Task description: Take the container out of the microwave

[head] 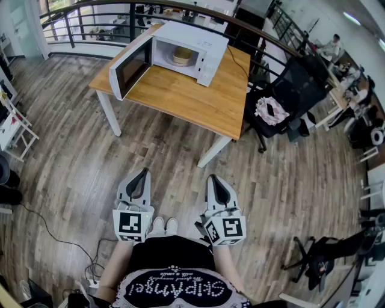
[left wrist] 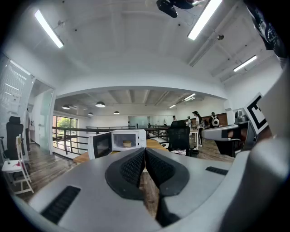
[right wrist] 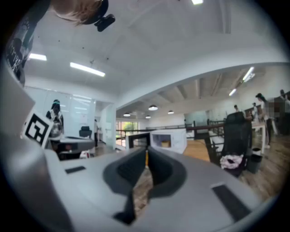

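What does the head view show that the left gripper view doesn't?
Only the head view: the person's shoes and the marker cube on the left hand-held gripper. Only the left gripper view: round ceiling lamps and the black camera overhead. Both: the open microwave on the wooden table, the container inside it, and a black chair.
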Available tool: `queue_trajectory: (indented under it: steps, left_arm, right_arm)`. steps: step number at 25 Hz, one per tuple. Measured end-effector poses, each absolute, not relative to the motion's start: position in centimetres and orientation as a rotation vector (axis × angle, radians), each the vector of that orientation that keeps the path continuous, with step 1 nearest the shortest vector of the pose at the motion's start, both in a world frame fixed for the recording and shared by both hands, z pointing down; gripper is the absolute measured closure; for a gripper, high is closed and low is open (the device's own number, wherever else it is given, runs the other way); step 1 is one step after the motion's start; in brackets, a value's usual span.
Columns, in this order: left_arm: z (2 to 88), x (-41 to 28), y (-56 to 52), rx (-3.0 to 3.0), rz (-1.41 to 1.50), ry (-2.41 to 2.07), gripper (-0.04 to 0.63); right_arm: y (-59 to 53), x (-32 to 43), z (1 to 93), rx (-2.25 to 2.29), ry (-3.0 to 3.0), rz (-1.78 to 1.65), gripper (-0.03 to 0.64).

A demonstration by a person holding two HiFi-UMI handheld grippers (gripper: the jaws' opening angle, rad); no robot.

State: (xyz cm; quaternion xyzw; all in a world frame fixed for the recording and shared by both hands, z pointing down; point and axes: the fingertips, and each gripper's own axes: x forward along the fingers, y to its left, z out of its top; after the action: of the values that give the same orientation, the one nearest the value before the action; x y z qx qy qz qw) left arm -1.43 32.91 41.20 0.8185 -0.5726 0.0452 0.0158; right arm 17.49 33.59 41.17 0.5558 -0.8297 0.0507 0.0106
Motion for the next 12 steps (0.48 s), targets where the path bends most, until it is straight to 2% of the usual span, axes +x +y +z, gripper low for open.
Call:
queue_trajectory:
  steps: [12]
  left_arm:
    - [40.8,-2.7,32.4,2.549,0.123,-1.808,0.565]
  right_arm:
    - [33.4,16.1,41.2,1.711,-2.589,0.154,0.578]
